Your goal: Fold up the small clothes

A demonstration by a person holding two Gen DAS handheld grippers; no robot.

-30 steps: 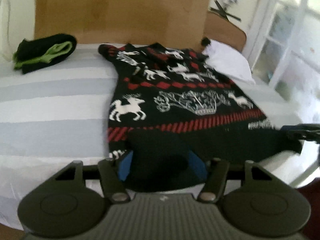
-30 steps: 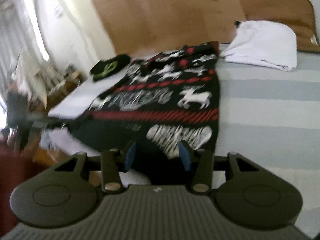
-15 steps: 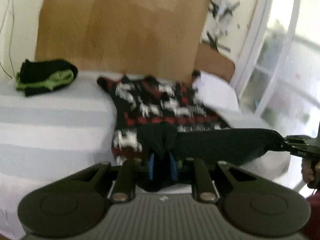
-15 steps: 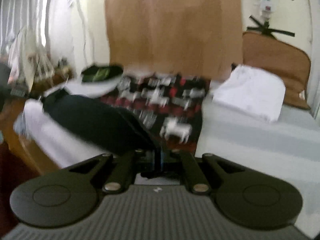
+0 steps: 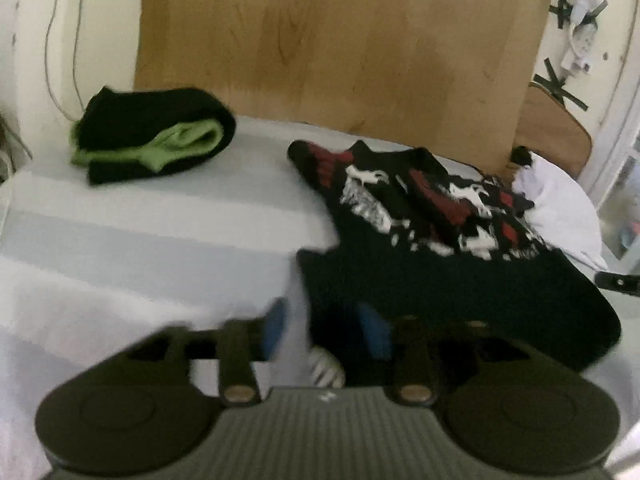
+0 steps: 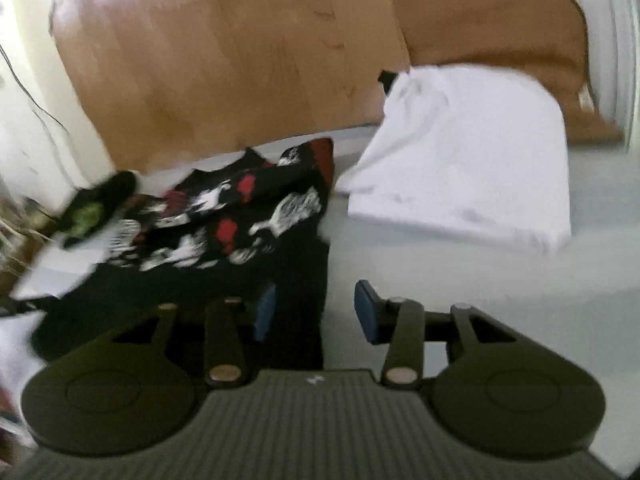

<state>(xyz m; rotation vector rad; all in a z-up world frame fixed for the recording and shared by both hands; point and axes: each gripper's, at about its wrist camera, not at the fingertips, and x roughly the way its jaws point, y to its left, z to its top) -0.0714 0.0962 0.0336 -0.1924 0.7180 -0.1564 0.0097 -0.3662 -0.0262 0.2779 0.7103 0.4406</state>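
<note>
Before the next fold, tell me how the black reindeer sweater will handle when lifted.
The sweater is probably floppy: it lies rumpled, doubled over itself. Probably not slippery: it looks knitted. It won't roll, though a fold may slump.

Your black sweater [image 5: 424,216] with red and white reindeer pattern lies folded over itself, plain black hem nearest you.

The left hand-held gripper [image 5: 324,330] gapes over the folded sweater's [image 5: 440,248] plain black edge.
</note>
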